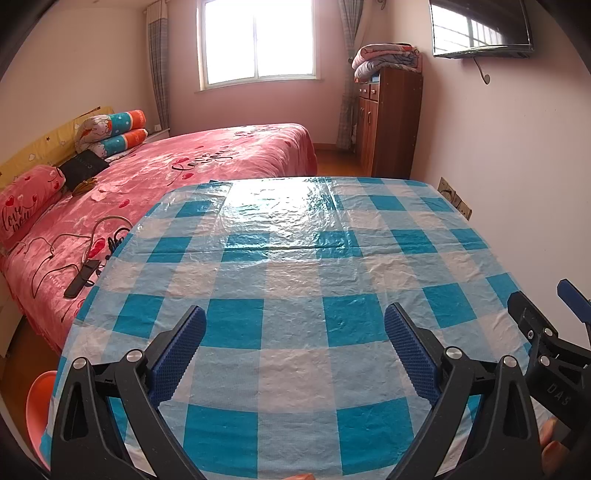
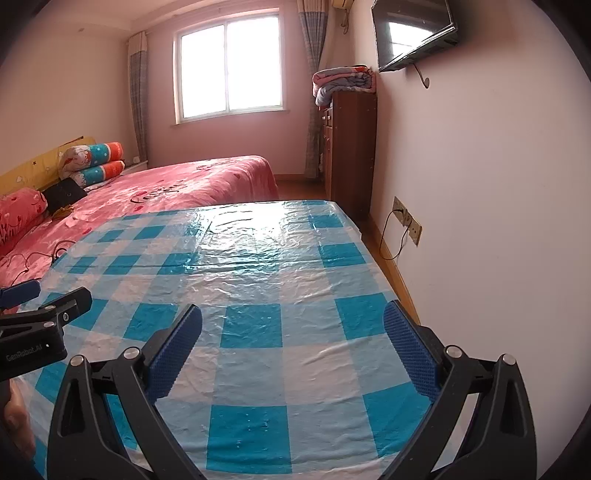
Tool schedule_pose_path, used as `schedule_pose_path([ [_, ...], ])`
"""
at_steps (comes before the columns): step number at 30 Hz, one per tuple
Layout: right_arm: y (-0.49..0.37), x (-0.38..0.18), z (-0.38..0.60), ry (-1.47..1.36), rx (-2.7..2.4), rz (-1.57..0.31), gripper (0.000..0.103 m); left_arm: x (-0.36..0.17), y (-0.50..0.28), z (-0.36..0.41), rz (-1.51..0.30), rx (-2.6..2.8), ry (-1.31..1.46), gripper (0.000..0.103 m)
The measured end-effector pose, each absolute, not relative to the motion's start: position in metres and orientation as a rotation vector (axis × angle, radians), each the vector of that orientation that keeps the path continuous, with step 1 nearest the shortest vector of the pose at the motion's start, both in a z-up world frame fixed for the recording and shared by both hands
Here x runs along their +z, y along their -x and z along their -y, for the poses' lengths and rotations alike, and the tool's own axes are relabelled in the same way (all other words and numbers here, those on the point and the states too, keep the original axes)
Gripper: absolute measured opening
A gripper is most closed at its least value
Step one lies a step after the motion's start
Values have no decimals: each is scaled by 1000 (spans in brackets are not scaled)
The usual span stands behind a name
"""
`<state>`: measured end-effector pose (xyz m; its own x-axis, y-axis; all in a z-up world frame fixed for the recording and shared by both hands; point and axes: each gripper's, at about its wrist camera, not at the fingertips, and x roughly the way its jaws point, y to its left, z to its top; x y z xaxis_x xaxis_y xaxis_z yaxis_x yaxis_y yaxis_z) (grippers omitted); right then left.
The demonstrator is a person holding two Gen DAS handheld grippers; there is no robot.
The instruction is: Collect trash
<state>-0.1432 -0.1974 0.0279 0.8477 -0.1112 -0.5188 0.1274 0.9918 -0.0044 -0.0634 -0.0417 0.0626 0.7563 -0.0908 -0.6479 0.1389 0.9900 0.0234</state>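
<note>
No trash shows in either view. A table with a blue-and-white checked plastic cloth point(image 1: 295, 266) fills the foreground and also shows in the right wrist view point(image 2: 258, 280). My left gripper point(image 1: 295, 332) is open and empty, held above the near end of the table. My right gripper point(image 2: 293, 328) is open and empty beside it, nearer the wall. The right gripper shows at the right edge of the left wrist view point(image 1: 543, 332). The left gripper shows at the left edge of the right wrist view point(image 2: 48, 314).
A bed with a pink cover point(image 1: 207, 162) stands left of the table, with pillows, a black bag point(image 1: 83, 170), cables and a dark remote-like device point(image 1: 81, 282). A wooden cabinet point(image 1: 388, 122) with folded blankets stands at the right wall, under a TV point(image 1: 480, 26). An orange stool point(image 1: 37, 406) is at lower left.
</note>
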Motion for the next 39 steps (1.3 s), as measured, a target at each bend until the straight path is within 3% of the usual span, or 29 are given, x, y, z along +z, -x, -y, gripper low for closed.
schedule_pose_path([
  [39,130,18,188,-13,-89,-598,99,50,54,37,-722,-136,-40,96],
])
